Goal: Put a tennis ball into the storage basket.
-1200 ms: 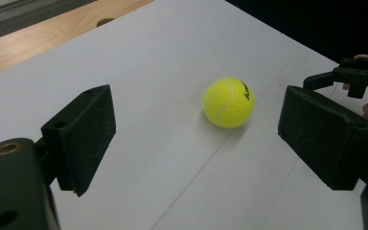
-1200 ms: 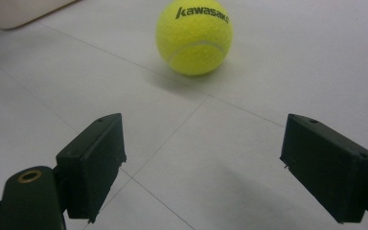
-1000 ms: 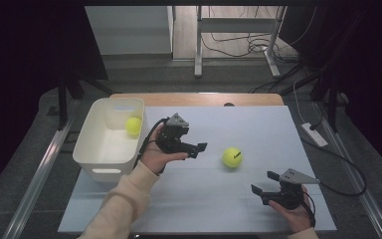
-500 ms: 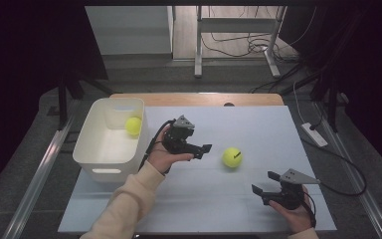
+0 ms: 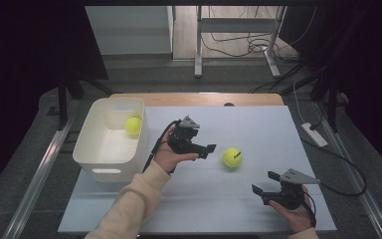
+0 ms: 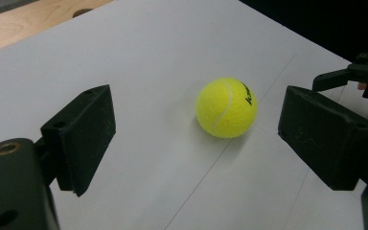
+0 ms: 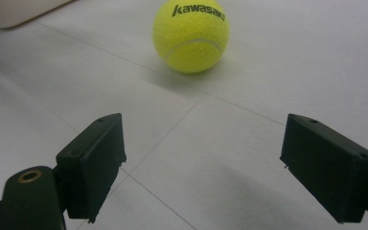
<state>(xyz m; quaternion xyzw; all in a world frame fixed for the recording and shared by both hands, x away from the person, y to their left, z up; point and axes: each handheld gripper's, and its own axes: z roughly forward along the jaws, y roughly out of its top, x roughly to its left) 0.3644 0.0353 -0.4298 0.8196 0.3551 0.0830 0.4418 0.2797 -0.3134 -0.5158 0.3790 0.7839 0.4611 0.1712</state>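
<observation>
Dark room, table (image 5: 258,124) with a white top sheet over wood, cables on the floor behind. Tennis ball (image 5: 232,157) sits loose on the table, about mid-sheet, nothing touching it; "Kawasaki" print reads in the right gripper view (image 7: 191,34). Left gripper (image 5: 210,148) is just beside the ball on its left, jaws wide and empty; in the left gripper view the ball (image 6: 226,108) lies ahead of the jaws, framed between them but not yet inside. Compared with a second ago the left hand (image 5: 171,157) has slid across toward the ball and dipped a little, so the gap to the ball has narrowed; jaw opening looks unchanged. I read that as the approach phase nearly done: a bit more forward travel, then close. Right gripper (image 5: 264,183) is parked near the front edge, jaws wide, empty, hasn't moved, well apart from the ball. White bin (image 5: 110,160) sits at the left with a second tennis ball (image 5: 133,125) already inside, so likely destination for this one. Risk: nudging the ball and rolling it before the jaws straddle it.
</observation>
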